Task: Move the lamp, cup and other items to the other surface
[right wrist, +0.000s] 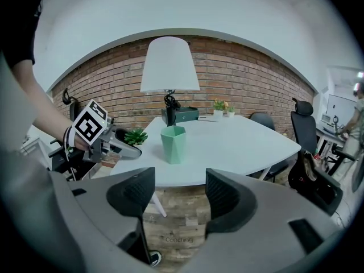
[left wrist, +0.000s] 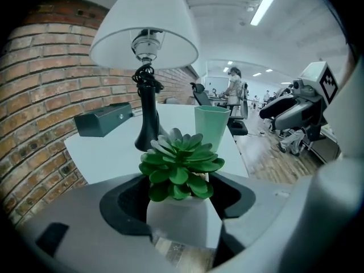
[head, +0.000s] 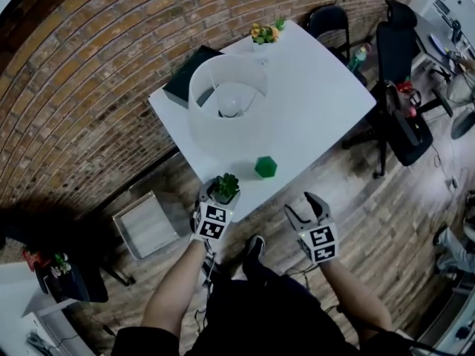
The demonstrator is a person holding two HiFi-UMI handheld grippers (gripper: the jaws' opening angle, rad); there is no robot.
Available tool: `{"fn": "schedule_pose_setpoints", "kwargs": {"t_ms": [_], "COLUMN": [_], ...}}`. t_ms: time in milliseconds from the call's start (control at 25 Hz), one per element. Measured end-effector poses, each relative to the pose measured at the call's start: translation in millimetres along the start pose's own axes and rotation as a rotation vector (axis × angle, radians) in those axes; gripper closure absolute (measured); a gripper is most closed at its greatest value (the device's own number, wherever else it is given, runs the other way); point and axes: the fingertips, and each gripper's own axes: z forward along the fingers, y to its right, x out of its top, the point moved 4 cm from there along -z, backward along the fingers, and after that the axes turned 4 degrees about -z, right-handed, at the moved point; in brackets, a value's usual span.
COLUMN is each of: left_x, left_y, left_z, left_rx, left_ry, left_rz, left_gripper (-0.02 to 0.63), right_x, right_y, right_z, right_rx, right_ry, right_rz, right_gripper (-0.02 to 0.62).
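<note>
Two grippers are held out by a person's forearms, at the near edge of a white table (head: 319,102). Clamped between the jaws of the left gripper (head: 220,191) is the white pot of a small succulent (left wrist: 181,166), at the table's near corner. Whether the pot rests on the top cannot be told. To its right, the right gripper (head: 303,205) is held off the table edge, over a wood floor (head: 386,221). Its jaws are spread apart, with nothing between them. Near the succulent, a green cup (head: 265,167) is seen upright on the table. Further in, a lamp (head: 226,99) with a white shade is seen standing. Beside it, by the brick wall (head: 89,73), lies a black box (head: 185,76). At the far corner, a pot of yellow flowers (head: 263,34) is seen.
</note>
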Motion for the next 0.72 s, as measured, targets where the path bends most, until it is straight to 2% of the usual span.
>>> {"fn": "schedule_pose_setpoints", "kwargs": {"t_ms": [240,520,720], "left_x": [-7.5,-27.7,-19.1], "left_y": [-2.8,-11.8,-26.2], "left_z": [-21.7,-83.8,-144.2], "left_rx": [-0.007,-0.015,-0.023], "left_ry": [-0.003,0.008,0.081], "left_rz": [-0.011,-0.002,-0.032], "left_gripper": [0.308,0.308,0.312], "right_x": [8.3,29.7,62.3], "right_y": [-15.5,-54.6,-93.2], "right_z": [-0.4,-1.1,-7.1], "right_rx": [-0.005,-0.019,-0.039], "right_ry": [0.009,0.045,0.096], "right_rz": [0.003,0.017,0.047], "right_gripper": [0.314,0.318,0.324]}}
